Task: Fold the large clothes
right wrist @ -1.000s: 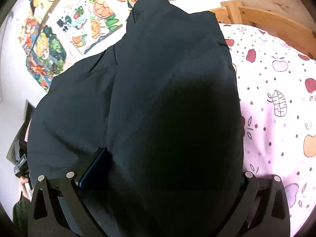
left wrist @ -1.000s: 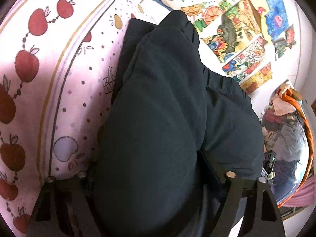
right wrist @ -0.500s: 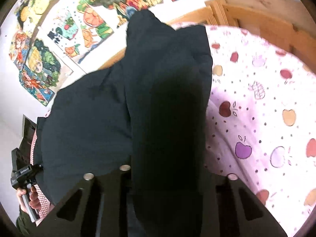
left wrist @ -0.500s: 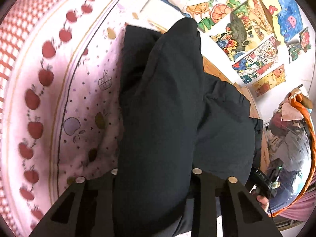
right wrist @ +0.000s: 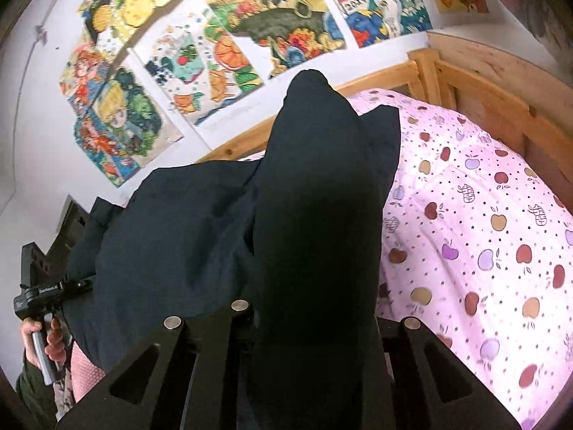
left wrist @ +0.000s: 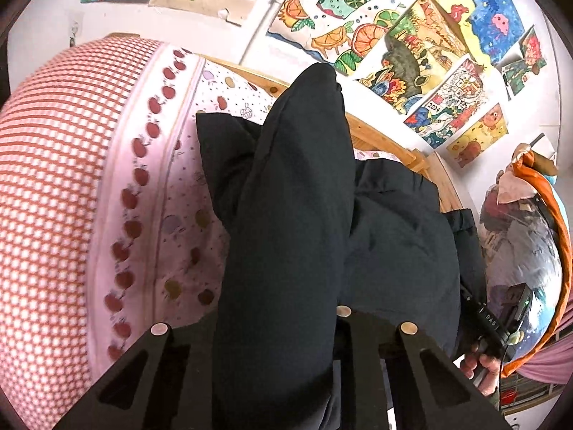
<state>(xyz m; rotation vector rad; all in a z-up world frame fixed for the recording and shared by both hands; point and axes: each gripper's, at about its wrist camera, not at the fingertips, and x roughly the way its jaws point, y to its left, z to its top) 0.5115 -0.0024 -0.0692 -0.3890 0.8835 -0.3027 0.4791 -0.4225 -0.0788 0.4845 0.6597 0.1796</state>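
A large dark navy padded garment [left wrist: 286,236] hangs lifted over the pink apple-print bed [left wrist: 172,193]. My left gripper [left wrist: 279,326] is shut on one bunched end of it, and the fabric stands up between the fingers. My right gripper [right wrist: 311,315] is shut on another bunched end of the garment [right wrist: 315,215]. The rest of the garment sags between the two grippers. The right gripper also shows at the lower right of the left wrist view [left wrist: 497,326]. The left gripper shows at the lower left of the right wrist view [right wrist: 39,294].
A wooden bed frame [right wrist: 476,82] runs behind the bed. Colourful posters [left wrist: 394,36] cover the white wall. A red checked quilt [left wrist: 46,165] lies at the left. A pile of clothes [left wrist: 526,236] is at the right.
Both grippers have closed on the garment and lifted it higher, pulling away from the bed. The fabric between the fingers is now squeezed narrow. More wall and bed show around it.
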